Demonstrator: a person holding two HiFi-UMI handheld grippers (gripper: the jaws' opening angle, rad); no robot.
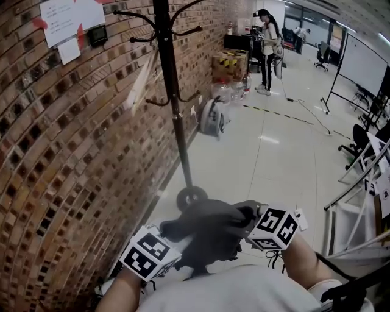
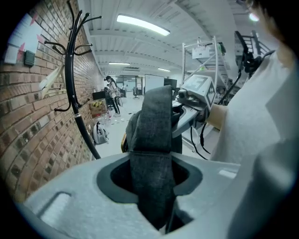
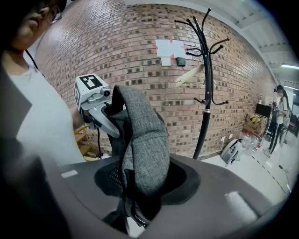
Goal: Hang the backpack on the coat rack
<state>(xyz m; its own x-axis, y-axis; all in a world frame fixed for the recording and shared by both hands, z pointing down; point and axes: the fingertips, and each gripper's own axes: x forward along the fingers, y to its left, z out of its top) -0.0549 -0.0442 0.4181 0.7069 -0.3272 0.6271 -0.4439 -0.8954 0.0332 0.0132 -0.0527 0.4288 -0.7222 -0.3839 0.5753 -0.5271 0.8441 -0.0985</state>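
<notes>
Head view is showing the grey backpack [image 1: 210, 234] hanging between both grippers just before the person's chest, off the floor, with the coat rack [image 1: 173, 103] standing well ahead by the brick wall [image 1: 55, 152]. The left gripper [image 2: 152, 175] is clamping a flat strap [image 2: 154, 121]; the right gripper [image 3: 140, 184] is pinching a padded strap [image 3: 142, 140]. I'd judge this the carrying stage: next they're needing to reach the rack, lift, and loop a strap over a hook [image 1: 131, 13]. The fabric is looking soft, heathered and slumping.
</notes>
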